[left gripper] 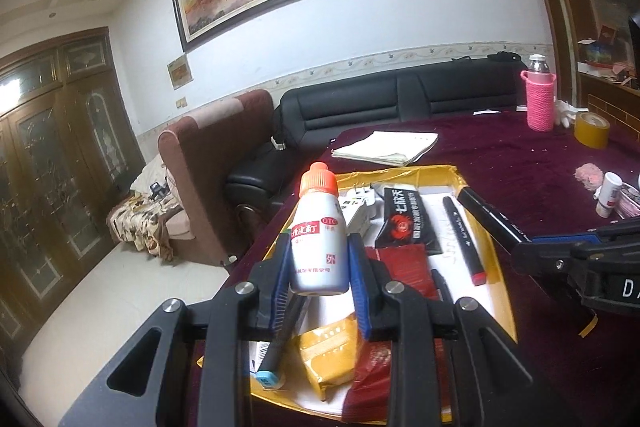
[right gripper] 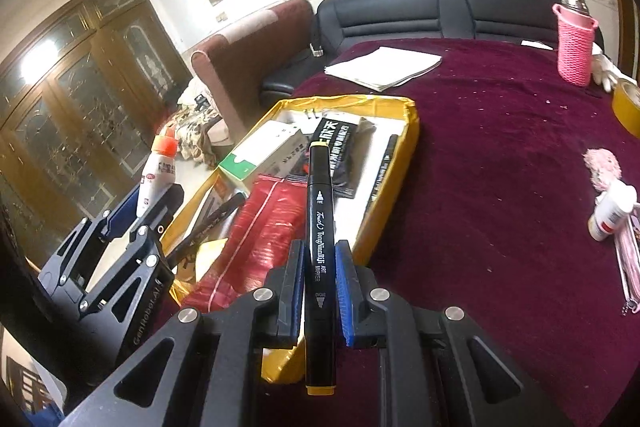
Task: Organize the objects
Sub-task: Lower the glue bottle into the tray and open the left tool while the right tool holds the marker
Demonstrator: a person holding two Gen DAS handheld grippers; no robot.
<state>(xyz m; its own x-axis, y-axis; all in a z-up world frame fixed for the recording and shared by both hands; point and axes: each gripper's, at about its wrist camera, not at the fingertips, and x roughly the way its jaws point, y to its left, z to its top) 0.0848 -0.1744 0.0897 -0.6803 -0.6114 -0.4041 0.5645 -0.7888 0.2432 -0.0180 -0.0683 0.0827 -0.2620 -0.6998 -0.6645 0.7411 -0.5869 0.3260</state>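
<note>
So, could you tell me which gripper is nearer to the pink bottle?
Right. The right gripper, shut on a marker, is on the side of the tray toward the pink bottle; the left gripper, holding a white bottle, is farther away.

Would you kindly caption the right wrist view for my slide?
Right gripper clamps a black art marker above the yellow-rimmed tray on maroon cloth.

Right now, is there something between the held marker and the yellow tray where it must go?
Nothing visible. The black art marker hangs above the yellow tray, but red packets and a marker already fill it.
</note>
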